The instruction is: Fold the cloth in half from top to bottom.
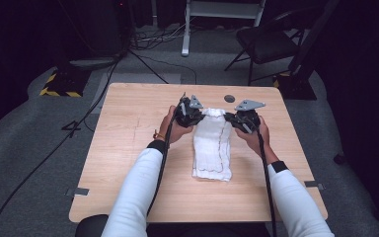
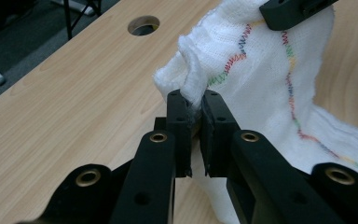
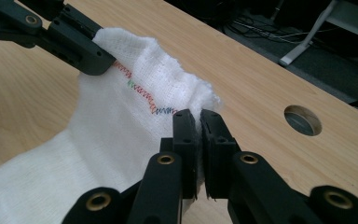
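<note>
**Both far corners of the cloth are pinched and lifted**

The white cloth (image 1: 212, 143) lies in the middle of the worktop (image 1: 128, 148), with its long axis running away from the person. Its near end rests flat on the wood, and its far end is raised. The left gripper (image 1: 188, 114) holds the far left corner and the right gripper (image 1: 243, 120) holds the far right corner. Both pairs of jaws are nearly closed, with only the thin fabric between the pads. The two hands are equally close to the cloth, one on each side of its far edge, so the cloth hangs toward the person from the jaws. I judge that the next move depends on this: the far edge can be carried toward the near end.

The high view gives the whole length of the cloth. The gripper views show the coloured zigzag stitching (image 2: 289, 84) and the round hole (image 3: 302, 120) in the worktop.
</note>
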`<state>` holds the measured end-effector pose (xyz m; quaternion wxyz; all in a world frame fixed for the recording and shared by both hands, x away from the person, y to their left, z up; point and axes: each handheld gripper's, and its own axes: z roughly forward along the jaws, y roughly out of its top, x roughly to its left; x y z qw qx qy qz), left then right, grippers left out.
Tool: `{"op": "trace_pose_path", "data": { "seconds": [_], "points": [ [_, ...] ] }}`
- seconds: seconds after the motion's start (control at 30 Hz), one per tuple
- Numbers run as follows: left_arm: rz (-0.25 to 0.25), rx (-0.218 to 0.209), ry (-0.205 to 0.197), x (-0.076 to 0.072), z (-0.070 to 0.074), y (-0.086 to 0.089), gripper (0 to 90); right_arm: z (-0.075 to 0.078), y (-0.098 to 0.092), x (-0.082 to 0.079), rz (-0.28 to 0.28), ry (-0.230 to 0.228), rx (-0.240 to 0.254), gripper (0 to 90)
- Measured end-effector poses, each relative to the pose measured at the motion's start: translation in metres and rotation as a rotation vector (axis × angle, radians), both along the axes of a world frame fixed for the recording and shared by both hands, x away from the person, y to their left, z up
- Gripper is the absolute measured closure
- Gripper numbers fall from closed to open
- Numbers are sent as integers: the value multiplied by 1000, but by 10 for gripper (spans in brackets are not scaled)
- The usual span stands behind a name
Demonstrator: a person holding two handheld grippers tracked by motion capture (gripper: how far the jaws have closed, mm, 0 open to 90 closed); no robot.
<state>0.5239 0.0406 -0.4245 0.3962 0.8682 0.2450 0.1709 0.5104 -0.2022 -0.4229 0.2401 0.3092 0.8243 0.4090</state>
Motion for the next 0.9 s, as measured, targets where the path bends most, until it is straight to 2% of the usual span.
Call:
{"op": "trace_pose_path", "data": {
  "seconds": [0.17, 0.33, 0.53, 0.7, 0.9],
  "points": [
    [-46, -15, 4, -12, 1, 6, 827, 3, -3, -13, 40, -4, 15, 854],
    [-73, -14, -4, -24, 2, 11, 823, 5, -3, -28, 90, -9, 13, 854],
    [-136, -5, -7, -41, 2, 14, 812, 3, -7, -44, 142, -1, 26, 854],
    [-194, 4, 8, -59, -6, 16, 807, -5, -12, -59, 198, 31, 31, 854],
    [-233, 25, 31, -77, -16, 20, 807, -14, -14, -76, 258, 63, 28, 853]
  ]
}}
